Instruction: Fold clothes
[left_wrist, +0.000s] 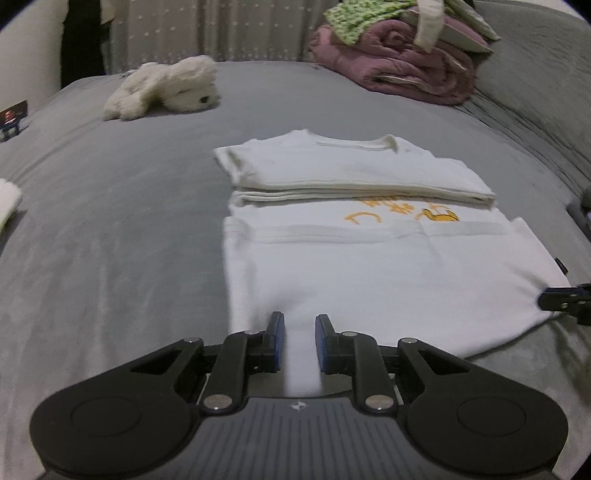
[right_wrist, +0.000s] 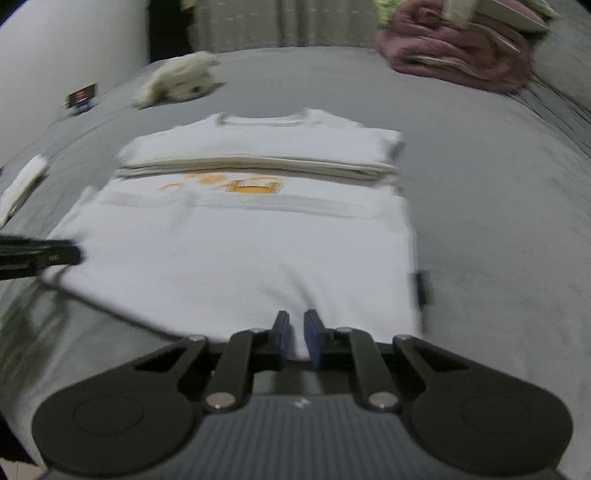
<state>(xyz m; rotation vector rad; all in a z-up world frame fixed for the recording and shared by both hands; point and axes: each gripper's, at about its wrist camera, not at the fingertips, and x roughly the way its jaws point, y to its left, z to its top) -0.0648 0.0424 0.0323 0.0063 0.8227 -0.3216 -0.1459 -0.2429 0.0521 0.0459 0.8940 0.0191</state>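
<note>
Both grippers at the near hem of a white T-shirt (left_wrist: 369, 280) spread on a grey bed (left_wrist: 110, 240), a folded stack (left_wrist: 351, 173) resting on the shirt's far end just above its orange print (left_wrist: 406, 216). The left gripper (left_wrist: 299, 341) straddles the hem near the left corner, a ridge of cloth running between its pads, which stand a little apart; whether they bite the fabric cannot be told. The right gripper (right_wrist: 297, 339) sits at the hem toward the right side, jaws nearly together, apparently pinched on a thin ridge of cloth. The next fold likely wants both corners gripped through every layer, lifted level and together, and carried forward so the hem lands square short of the stack without nudging it. A plush toy (left_wrist: 166, 88) and a pile of blankets (left_wrist: 399, 62) lie well clear at the far edge
</note>
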